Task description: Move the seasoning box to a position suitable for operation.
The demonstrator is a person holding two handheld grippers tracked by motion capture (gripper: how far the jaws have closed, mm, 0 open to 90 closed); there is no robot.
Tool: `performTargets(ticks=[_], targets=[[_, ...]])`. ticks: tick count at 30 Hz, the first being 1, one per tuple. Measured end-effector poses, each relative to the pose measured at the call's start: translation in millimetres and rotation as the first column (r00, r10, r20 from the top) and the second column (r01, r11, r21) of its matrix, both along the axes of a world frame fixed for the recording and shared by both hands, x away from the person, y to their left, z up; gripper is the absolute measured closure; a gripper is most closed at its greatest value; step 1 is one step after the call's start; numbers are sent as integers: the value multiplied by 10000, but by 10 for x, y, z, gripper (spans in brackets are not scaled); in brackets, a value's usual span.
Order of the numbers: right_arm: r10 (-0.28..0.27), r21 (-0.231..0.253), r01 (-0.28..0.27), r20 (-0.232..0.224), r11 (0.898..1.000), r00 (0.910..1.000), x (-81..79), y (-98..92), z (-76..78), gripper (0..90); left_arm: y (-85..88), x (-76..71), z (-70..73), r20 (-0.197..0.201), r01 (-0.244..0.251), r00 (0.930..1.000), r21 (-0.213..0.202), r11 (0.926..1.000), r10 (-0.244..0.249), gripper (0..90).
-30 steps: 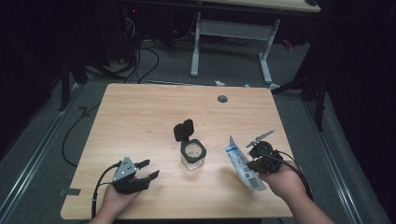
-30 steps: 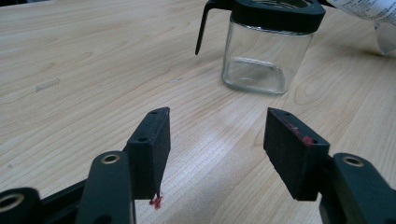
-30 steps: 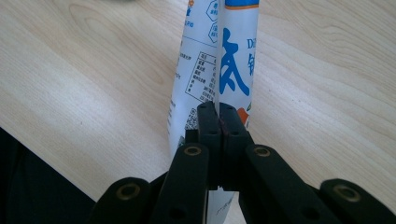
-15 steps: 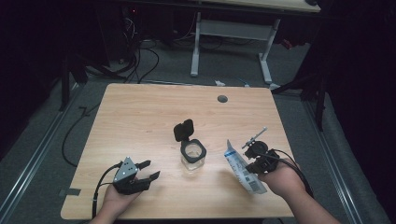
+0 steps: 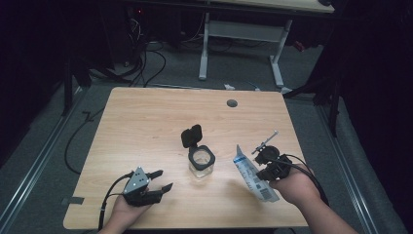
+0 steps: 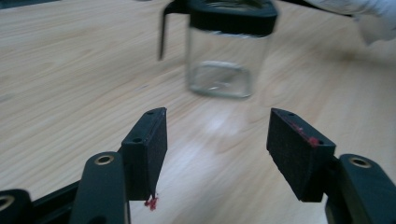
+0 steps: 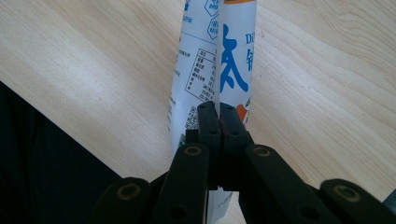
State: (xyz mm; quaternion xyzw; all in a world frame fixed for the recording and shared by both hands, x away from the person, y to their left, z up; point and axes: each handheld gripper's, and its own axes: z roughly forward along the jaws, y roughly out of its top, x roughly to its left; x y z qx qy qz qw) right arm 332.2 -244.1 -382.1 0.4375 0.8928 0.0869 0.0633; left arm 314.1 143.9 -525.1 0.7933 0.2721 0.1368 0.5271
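A clear square jar [image 5: 200, 162] with a black rim and its black flip lid [image 5: 191, 135] standing open sits at the middle of the wooden table [image 5: 146, 126]. My left gripper [image 5: 163, 179] rests near the front left, pointing at the jar [image 6: 226, 51]. It [image 6: 217, 140] is open, its jaws have just been opening a little, and nothing is between them. My right gripper [image 5: 263, 168], to the right of the jar, is shut on a white and blue printed packet [image 5: 252, 176]. The packet [image 7: 215, 56] stands on edge between the closed jaws of that gripper [image 7: 218, 114].
A round grommet hole [image 5: 232, 103] lies near the table's far edge. Beyond the table stand a second desk's white legs [image 5: 204, 48] and floor cables [image 5: 146, 63]. Bare tabletop stretches to the left and behind the jar.
The right hand has shifted very slightly with the packet in its jaws. The left hand and the jar stay where they were.
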Motion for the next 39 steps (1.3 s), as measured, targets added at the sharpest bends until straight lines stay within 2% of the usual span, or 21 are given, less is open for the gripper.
performTargets(ticks=[6,9,13,17,19,23,30,39], targets=[[81,151,-82,43,9999,10000,-27,31,5,900,-323,-74,-15,-56,776,9970,-9,9970,-776,366],[139,176,-139,-13,9997,9999,-36,62,-13,900,-440,-100,-5,-55,990,9951,-41,9951,-990,360],[185,300,-186,38,9994,9998,-38,97,-13,900,-589,-143,30,154,1198,9927,-20,9928,-1197,341],[249,346,-252,68,9991,9997,-38,151,6,900,-736,-162,56,144,1312,9913,-299,9909,-1308,321],[449,313,-451,75,9985,9990,-32,185,15,900,-818,-170,58,107,1466,9892,-385,9884,-1463,312],[411,247,-411,-12,9989,9992,-39,249,41,900,-982,-198,56,67,1789,9839,-357,9832,-1788,286],[504,291,-505,46,9983,9987,-50,328,75,900,-1176,-234,81,207,2189,9757,-301,9753,-2183,275],[742,376,-747,133,9965,9972,-53,436,135,900,-1333,-252,73,381,2291,9731,-535,9719,-2273,269]])
